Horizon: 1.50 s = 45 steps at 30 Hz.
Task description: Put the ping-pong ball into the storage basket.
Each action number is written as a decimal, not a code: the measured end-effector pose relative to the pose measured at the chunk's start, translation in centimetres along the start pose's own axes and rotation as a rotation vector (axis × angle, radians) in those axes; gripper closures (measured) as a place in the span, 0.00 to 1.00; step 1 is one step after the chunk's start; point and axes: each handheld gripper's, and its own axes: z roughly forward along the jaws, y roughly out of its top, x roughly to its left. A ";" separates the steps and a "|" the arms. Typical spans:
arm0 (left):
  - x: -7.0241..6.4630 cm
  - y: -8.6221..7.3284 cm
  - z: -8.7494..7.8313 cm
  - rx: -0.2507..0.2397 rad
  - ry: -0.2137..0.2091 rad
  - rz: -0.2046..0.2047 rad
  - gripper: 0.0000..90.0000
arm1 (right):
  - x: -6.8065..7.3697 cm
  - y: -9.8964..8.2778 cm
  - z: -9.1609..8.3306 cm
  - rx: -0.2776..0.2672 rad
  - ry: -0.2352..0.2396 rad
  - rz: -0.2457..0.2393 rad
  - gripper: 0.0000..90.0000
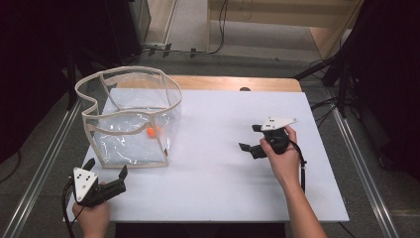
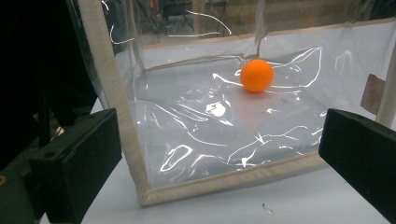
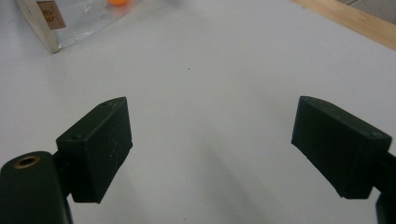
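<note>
The orange ball (image 1: 152, 132) sits on the floor of the clear bag (image 1: 130, 119), left of centre in the high view, and in the left gripper view the orange ball (image 2: 257, 75) glows upper right of centre, resting on crinkled plastic behind the clear bag's (image 2: 201, 140) cream-trimmed front wall. That bag stands open-topped on the white table (image 1: 223, 168), its cream rim wavy and its walls upright. Down in the lower left of the high view the left gripper (image 1: 105, 173) hangs just in front of the bag's near corner, jaws spread wide with nothing between them; its own camera shows the two black pads far apart, framing the bag's lower edge without touching it. Over to the right of centre, the right gripper (image 1: 250, 138) hovers above bare table, well apart from the bag, pointing left toward it. The right gripper (image 3: 210, 144) shows its jaws wide apart and empty too, white surface beneath them, the bag's corner and a sliver of orange at upper left.
</note>
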 end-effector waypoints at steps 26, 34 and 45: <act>0.0 0.0 -0.1 0.000 -0.001 -0.003 0.00 | -1.1 -4.5 -3.6 -0.019 -0.062 0.086 0.12; 0.0 0.0 0.0 0.000 0.000 -0.001 0.00 | -1.3 -6.1 -5.3 -0.033 -0.092 0.112 0.12; -0.1 0.0 0.0 0.002 0.002 0.001 0.00 | -1.8 -8.8 -7.7 -0.043 -0.133 0.157 0.12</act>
